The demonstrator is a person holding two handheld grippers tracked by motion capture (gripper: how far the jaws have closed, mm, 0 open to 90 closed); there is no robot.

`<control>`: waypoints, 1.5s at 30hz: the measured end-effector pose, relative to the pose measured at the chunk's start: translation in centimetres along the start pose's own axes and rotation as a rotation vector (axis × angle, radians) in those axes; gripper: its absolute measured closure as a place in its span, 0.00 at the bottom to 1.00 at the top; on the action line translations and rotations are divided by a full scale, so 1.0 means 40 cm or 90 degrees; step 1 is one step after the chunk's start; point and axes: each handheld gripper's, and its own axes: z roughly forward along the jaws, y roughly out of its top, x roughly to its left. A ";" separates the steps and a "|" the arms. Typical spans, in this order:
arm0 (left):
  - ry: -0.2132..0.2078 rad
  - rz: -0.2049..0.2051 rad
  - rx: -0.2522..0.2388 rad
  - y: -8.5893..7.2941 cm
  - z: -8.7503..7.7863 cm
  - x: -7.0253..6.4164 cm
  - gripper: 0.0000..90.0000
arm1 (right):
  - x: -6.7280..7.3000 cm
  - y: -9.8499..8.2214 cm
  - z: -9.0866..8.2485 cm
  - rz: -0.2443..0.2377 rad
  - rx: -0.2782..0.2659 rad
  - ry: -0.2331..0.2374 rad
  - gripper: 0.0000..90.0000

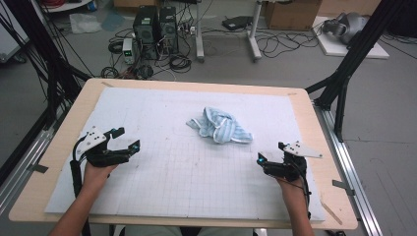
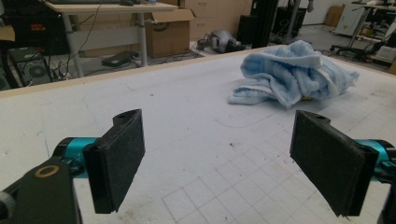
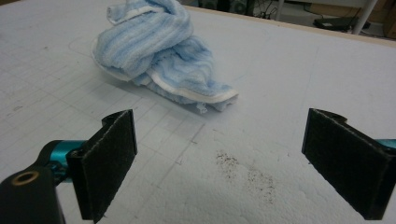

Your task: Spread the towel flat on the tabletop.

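A crumpled light blue striped towel (image 1: 219, 126) lies on the white gridded mat (image 1: 172, 167), a little past the table's middle. My left gripper (image 1: 127, 139) hovers near the mat's left side, jaws wide open, nothing between them. My right gripper (image 1: 270, 153) rests at the right front, also open and empty. From the left gripper view the towel (image 2: 292, 73) sits ahead and to the right, well beyond the pads (image 2: 119, 158). The right gripper view has the towel (image 3: 161, 56) ahead and to the left, a short way past the jaws.
The mat covers most of a wooden table (image 1: 322, 147). Black frame posts (image 1: 344, 73) stand at the table's right and left. Beyond the far edge, computer towers (image 1: 155, 27), cables and cardboard boxes (image 1: 292, 12) sit on the floor. Dark specks (image 3: 247, 172) mark the mat.
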 end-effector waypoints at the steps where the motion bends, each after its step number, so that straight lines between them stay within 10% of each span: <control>1: -0.002 0.001 0.001 0.000 -0.001 0.001 0.21 | 0.001 0.002 0.003 -0.003 0.003 0.001 0.10; 22: -0.009 -0.002 0.004 -0.005 -0.003 0.000 0.21 | 0.076 0.096 0.059 -0.041 0.001 0.091 0.11; 32: -0.016 -0.001 0.009 -0.006 0.004 -0.005 0.21 | 0.113 0.177 0.175 -0.081 0.037 0.127 0.16; 45: -0.018 -0.005 0.009 -0.008 0.006 -0.002 0.21 | 0.135 0.229 0.366 -0.150 0.140 0.050 0.12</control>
